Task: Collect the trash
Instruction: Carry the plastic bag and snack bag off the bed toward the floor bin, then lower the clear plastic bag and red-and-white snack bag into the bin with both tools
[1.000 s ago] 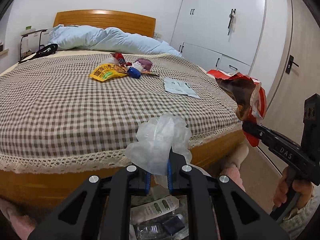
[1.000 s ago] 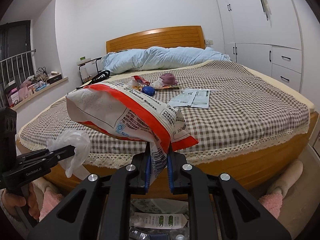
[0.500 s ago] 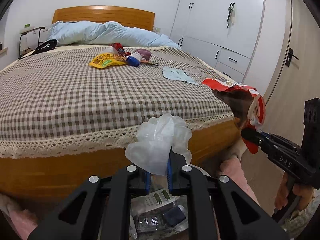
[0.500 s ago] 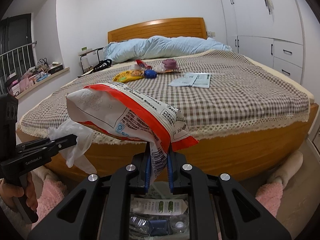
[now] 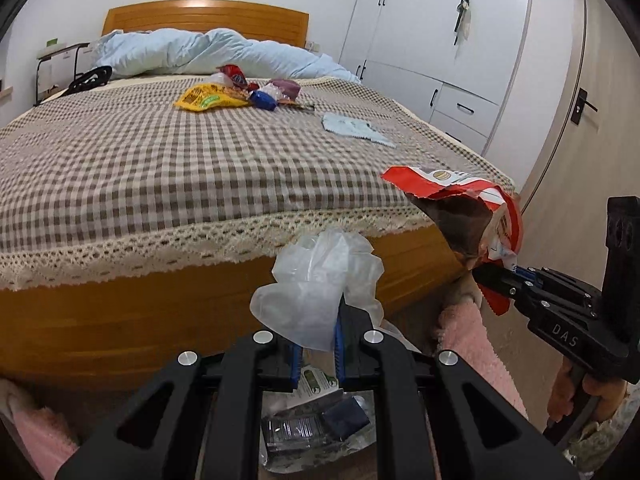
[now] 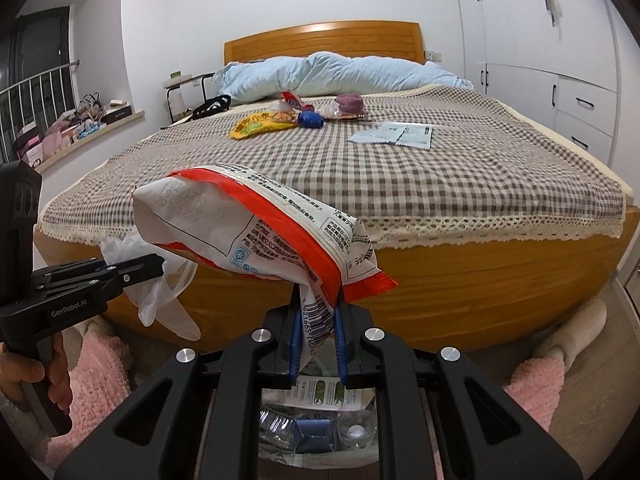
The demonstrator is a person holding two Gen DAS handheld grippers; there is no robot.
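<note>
Red-and-white snack bag (image 6: 256, 236) (torn open) is pinched by right gripper (image 6: 316, 344); left gripper (image 5: 316, 344) fingers clamp a crumpled clear glove (image 5: 320, 288).

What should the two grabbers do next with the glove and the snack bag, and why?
Probably open both and drop them. The left gripper pinches the clear glove, the right gripper pinches the red-and-white snack bag, and both hang right above the trash bag by the bed.
</note>
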